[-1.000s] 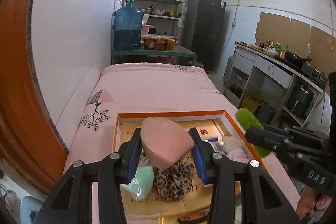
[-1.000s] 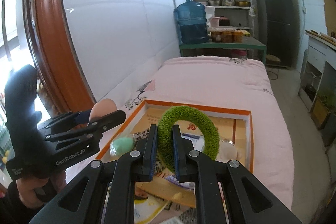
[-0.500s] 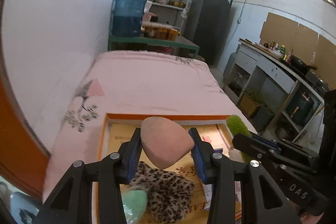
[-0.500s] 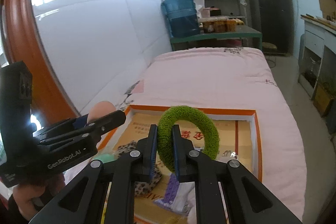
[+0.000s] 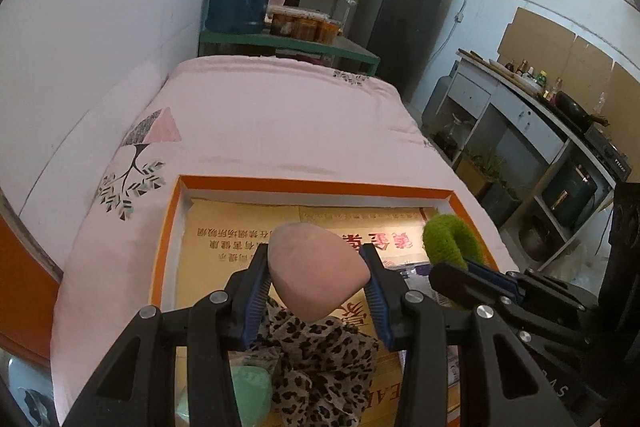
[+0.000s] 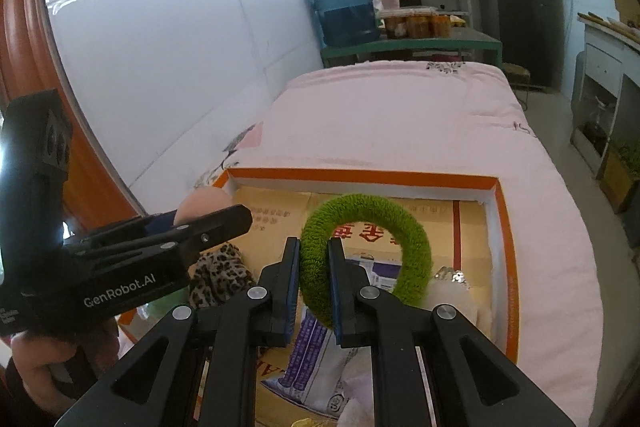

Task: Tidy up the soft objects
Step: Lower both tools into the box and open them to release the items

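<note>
Mid-task: I am holding both items over orange box [image 5: 312,187] on pink bed [image 5: 280,123]. Left gripper [image 5: 316,277] clamping pink sponge [image 5: 314,273]; right gripper [image 6: 314,259] pinching green scrunchie [image 6: 408,247]. Leopard scrunchie [image 5: 320,359], mint sponge [image 5: 250,393] already lying inside. Both drops pending.

White-tiled wall [image 5: 100,27], dark fridge [image 5: 404,15]

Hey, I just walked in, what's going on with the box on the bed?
A person holds a gripper in each hand above the orange-rimmed box on the pink bedspread. The left gripper is clamped on a pink egg-shaped sponge; the right gripper pinches a fuzzy green ring. A leopard-print scrunchie and a mint-green sponge lie in the box.
</note>
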